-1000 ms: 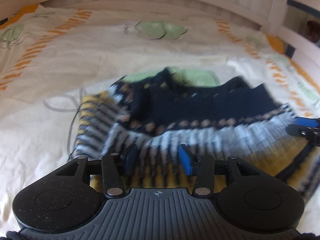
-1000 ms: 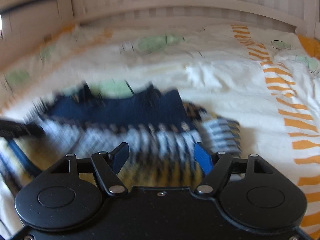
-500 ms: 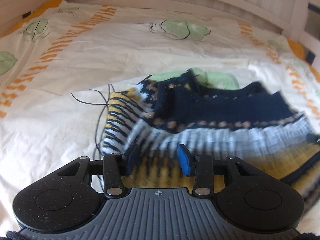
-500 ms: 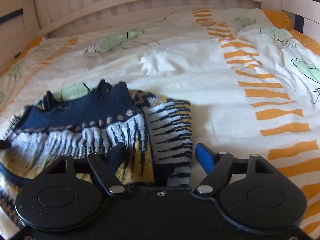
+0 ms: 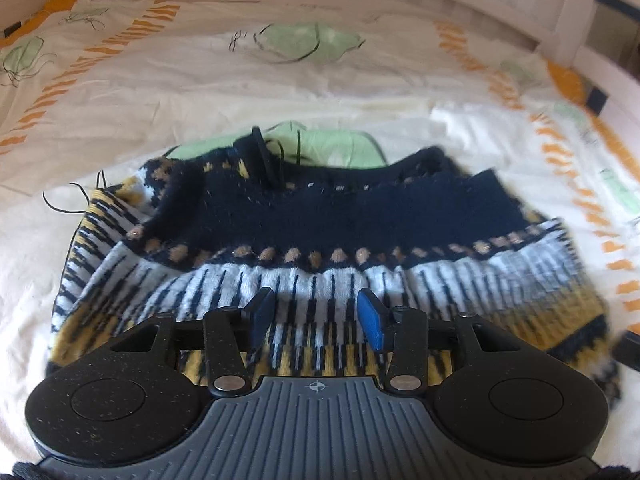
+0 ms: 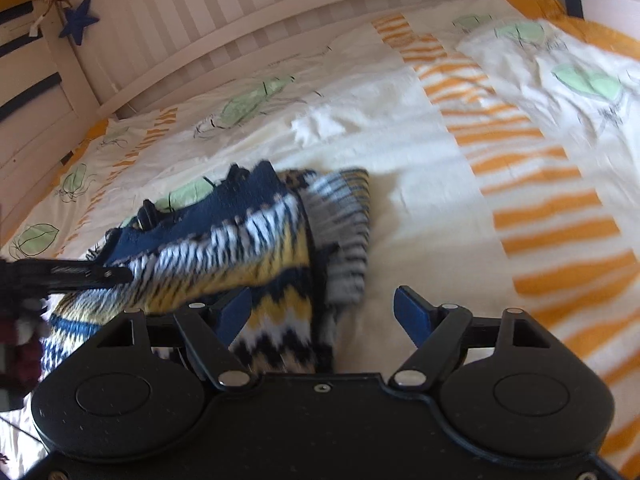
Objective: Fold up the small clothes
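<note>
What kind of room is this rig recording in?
Probably a child's bedroom. The navy, white and yellow knitted sweater lies on a white duvet with green leaf and orange stripe print, bordered by a white slatted wooden bed frame with a blue star ornament hanging on it.

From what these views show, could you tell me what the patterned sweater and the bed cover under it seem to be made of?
The sweater looks like thick knitted yarn, probably wool or acrylic: ribbed stitch columns, fuzzy edges, colour bands knitted in. The bed cover looks like thin woven cotton with a matte finish: soft creases, flat printed leaves and orange stripes. The exact fibre cannot be told.
</note>
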### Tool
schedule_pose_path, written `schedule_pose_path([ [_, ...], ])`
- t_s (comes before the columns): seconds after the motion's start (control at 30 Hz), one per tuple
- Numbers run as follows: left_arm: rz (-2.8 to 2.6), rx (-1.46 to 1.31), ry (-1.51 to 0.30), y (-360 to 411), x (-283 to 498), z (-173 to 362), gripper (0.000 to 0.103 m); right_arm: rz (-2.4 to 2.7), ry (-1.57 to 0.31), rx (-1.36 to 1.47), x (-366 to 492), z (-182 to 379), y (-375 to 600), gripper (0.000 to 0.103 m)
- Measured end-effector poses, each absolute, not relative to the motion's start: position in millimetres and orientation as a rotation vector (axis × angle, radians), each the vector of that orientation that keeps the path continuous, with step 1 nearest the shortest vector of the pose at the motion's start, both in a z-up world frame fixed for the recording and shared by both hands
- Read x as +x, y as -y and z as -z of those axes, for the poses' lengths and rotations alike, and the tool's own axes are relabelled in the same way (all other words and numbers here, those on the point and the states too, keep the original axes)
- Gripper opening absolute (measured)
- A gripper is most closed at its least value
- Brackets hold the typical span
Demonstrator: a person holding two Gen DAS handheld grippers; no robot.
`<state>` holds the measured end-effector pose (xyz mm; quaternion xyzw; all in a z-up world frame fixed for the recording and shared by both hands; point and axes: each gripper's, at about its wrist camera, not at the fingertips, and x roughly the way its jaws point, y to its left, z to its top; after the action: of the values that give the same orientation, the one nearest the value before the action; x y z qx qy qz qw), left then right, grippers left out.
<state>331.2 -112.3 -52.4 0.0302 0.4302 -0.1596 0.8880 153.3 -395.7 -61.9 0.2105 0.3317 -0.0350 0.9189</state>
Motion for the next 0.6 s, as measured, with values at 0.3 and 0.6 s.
schedule_pose_path([
  [0.3,0.237,0.194,-0.861,134.2,331.0,65.6,0.065,0.070,-0.665,0.482,139.5,79.6,400.8,0.082],
  [0.6,0.198,0.195,-0.843,132.1,330.8,69.4,0.081,0.056,-0.641,0.418,135.6,84.3,391.5,0.089],
])
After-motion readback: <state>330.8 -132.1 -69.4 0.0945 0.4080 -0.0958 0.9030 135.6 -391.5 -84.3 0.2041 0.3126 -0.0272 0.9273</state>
